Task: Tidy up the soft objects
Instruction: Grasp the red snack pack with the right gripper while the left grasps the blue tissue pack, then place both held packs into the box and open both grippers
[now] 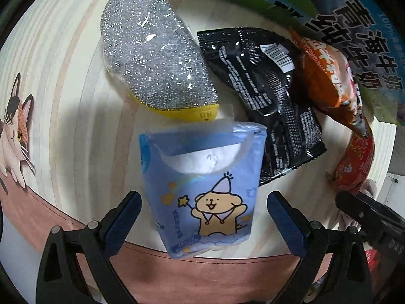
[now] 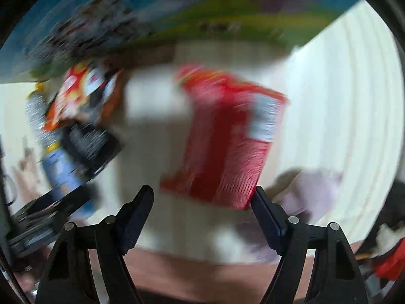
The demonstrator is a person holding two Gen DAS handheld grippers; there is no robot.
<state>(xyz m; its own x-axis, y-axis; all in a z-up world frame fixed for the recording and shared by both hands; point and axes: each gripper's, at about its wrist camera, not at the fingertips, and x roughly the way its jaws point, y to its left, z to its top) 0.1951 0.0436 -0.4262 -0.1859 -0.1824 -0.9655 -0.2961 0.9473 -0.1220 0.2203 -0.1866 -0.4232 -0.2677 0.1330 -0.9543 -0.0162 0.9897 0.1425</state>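
A: Hovering over the pile, both of them. Left hand-held gripper (image 1: 203,211) is pointing down with jaws spread; the blue tissue pack (image 1: 202,187) is lying between the pads, not pinched.

B: Right one?

A: Right hand-held gripper (image 2: 202,212) is spread too. Red packet (image 2: 227,136) is sitting just ahead of its fingers, its lower corner close to the right pad. View is blurred, so I'm not calling contact.

B: Anything sorted yet?

A: Judging no. Everything is lying loose on the counter (image 1: 76,126): silver scouring sponge (image 1: 154,63) beyond the tissue pack, black sachet (image 1: 265,96) ahead-right of it, orange snack bag (image 1: 326,81) further right, leaning against the carton (image 1: 367,50) behind.

B: So we're just starting.

A: Looking that way. No item lifted, all picks and placements left.
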